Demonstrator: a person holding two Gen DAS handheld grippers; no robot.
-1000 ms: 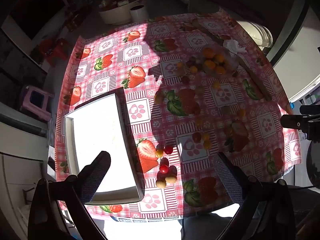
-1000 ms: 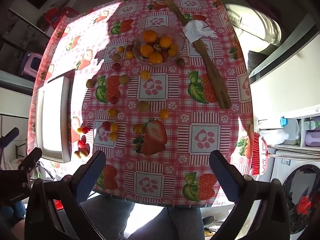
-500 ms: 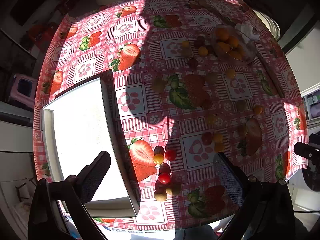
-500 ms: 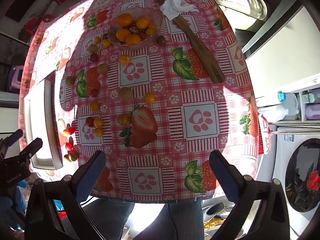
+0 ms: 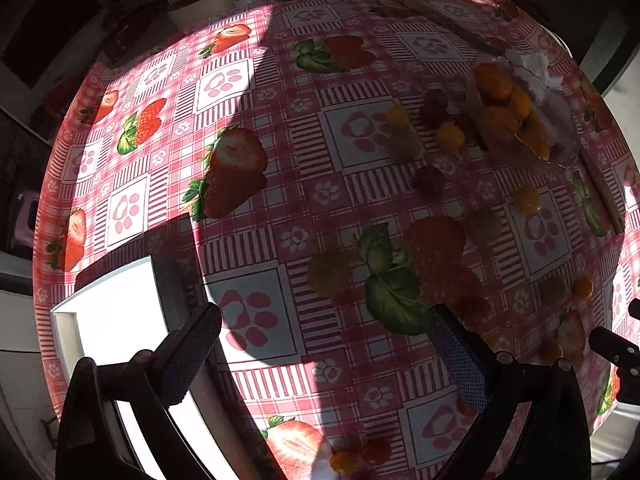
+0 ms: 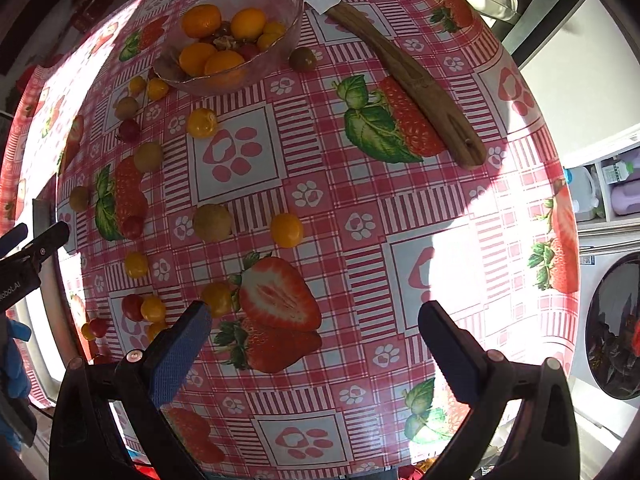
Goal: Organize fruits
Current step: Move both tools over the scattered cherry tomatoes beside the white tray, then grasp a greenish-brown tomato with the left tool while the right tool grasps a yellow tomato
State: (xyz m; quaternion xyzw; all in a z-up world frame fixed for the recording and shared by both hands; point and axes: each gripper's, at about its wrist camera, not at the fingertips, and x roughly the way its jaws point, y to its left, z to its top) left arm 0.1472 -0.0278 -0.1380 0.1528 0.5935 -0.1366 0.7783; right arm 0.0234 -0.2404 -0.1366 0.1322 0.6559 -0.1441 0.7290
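glass bowl (image 6: 256, 68) of oranges (image 6: 201, 21); bare white tray (image 5: 116, 312) well apart

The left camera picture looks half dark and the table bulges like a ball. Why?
Left wrist view: a broad shadow covers the fruit bowl, while the white tray glares blank in sunlight. Right wrist view: sun washes out the tablecloth near the edge. The fisheye lenses curve both.

Both the left gripper (image 5: 324, 356) and the right gripper (image 6: 314, 350) hover with jaws spread wide, holding nothing.
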